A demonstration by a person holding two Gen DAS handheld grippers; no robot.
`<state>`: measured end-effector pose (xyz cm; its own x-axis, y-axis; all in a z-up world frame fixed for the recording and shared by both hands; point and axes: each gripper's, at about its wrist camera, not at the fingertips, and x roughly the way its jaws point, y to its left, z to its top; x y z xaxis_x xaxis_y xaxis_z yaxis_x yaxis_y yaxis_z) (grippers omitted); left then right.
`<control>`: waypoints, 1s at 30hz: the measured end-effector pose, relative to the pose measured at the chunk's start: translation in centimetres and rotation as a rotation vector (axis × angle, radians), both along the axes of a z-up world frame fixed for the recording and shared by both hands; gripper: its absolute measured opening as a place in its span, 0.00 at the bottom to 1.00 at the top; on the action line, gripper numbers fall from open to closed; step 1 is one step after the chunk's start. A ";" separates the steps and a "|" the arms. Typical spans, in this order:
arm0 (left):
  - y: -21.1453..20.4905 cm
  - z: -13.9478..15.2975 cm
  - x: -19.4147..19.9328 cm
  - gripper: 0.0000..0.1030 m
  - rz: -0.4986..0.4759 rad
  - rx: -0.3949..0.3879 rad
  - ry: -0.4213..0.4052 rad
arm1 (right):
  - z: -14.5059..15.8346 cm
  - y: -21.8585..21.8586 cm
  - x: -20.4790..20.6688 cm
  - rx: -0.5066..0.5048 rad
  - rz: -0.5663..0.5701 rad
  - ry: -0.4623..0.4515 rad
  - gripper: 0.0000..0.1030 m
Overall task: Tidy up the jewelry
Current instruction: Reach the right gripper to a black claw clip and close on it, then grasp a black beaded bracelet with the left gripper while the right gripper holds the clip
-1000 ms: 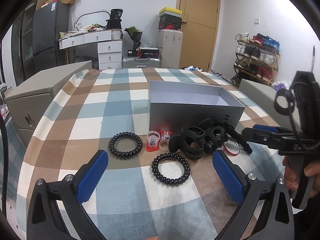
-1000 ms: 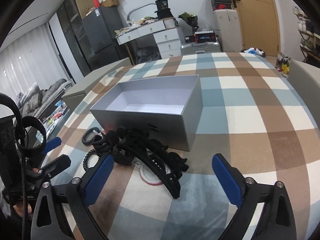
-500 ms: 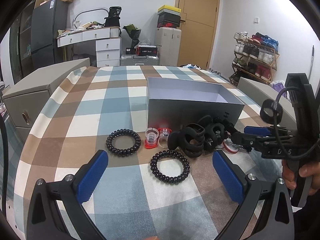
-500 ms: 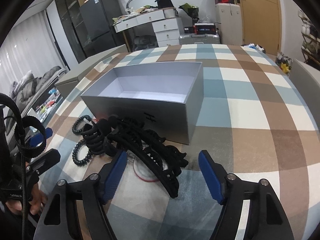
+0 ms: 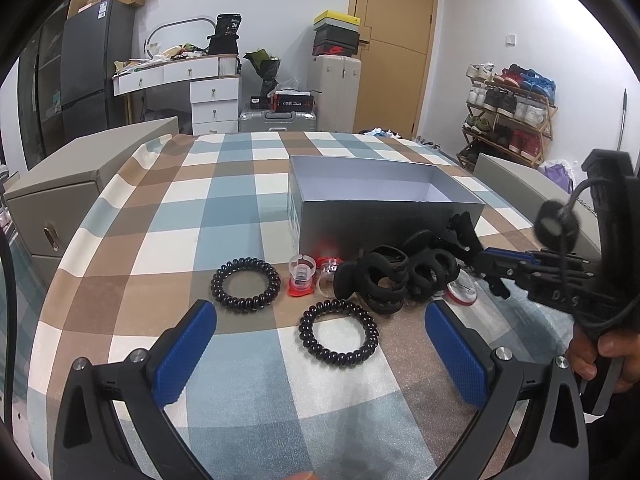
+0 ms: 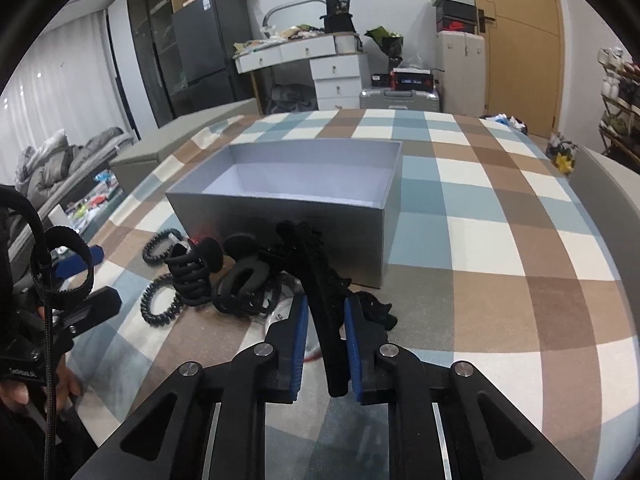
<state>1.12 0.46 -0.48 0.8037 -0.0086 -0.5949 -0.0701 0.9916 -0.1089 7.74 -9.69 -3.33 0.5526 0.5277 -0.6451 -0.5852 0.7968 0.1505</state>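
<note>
An open grey box stands on the checked tablecloth, also in the right wrist view. In front of it lie black claw hair clips, two black spiral hair ties and small clear and red rings. My right gripper is shut on a long black hair clip, low over the cloth by the box's front wall. It shows at the right of the left wrist view. My left gripper is open and empty, just in front of the near hair tie.
A round clear and red item lies under the clips. Grey cabinets flank the table on both sides. A desk, a fridge, suitcases and a shoe rack stand behind.
My right gripper's fingers have closed from wide open onto the long black hair clip. My left gripper has barely moved.
</note>
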 end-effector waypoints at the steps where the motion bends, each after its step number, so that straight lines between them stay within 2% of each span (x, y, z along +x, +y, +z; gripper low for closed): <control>1: 0.0 0.0 0.0 0.99 -0.002 0.002 0.000 | 0.2 -0.4 0.0 0.039 0.013 0.014 0.15; 4: 0.0 0.0 0.0 0.99 -0.005 0.003 -0.001 | 0.4 -1.9 0.3 0.181 0.049 0.081 0.15; 9: -0.4 -0.1 0.1 0.99 -0.015 0.019 0.009 | 0.0 -3.1 1.2 0.295 0.036 0.146 0.15; 15: -1.2 0.4 0.7 0.99 -0.014 0.103 0.056 | 0.1 -2.8 0.8 0.293 0.046 0.140 0.15; 19: -0.9 -0.6 1.7 0.97 -0.057 0.031 0.146 | 0.1 -2.7 0.6 0.285 0.060 0.134 0.15; 21: -1.1 -1.1 2.1 0.82 -0.073 0.042 0.179 | 0.1 -2.8 0.6 0.291 0.062 0.137 0.15; 22: -1.3 -1.5 2.4 0.78 -0.078 0.055 0.202 | 0.1 -2.8 0.7 0.293 0.063 0.139 0.15; 24: -1.7 -2.1 2.8 0.59 -0.084 0.070 0.250 | 0.0 -2.9 0.8 0.297 0.063 0.142 0.15; 25: -1.8 -2.3 3.0 0.55 -0.084 0.075 0.266 | 0.0 -2.9 0.8 0.298 0.067 0.145 0.15; 29: -2.0 -2.1 2.9 0.51 -0.088 0.088 0.262 | 0.1 -2.8 0.5 0.293 0.078 0.137 0.15; 30: -2.0 -2.0 2.9 0.43 -0.094 0.088 0.257 | 0.1 -2.7 0.5 0.292 0.079 0.136 0.15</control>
<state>3.99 -1.58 -2.53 0.6248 -0.0149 -0.7807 0.0079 0.9999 -0.0128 8.20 -12.43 -3.23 0.4218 0.7389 -0.5254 -0.6023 0.6615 0.4469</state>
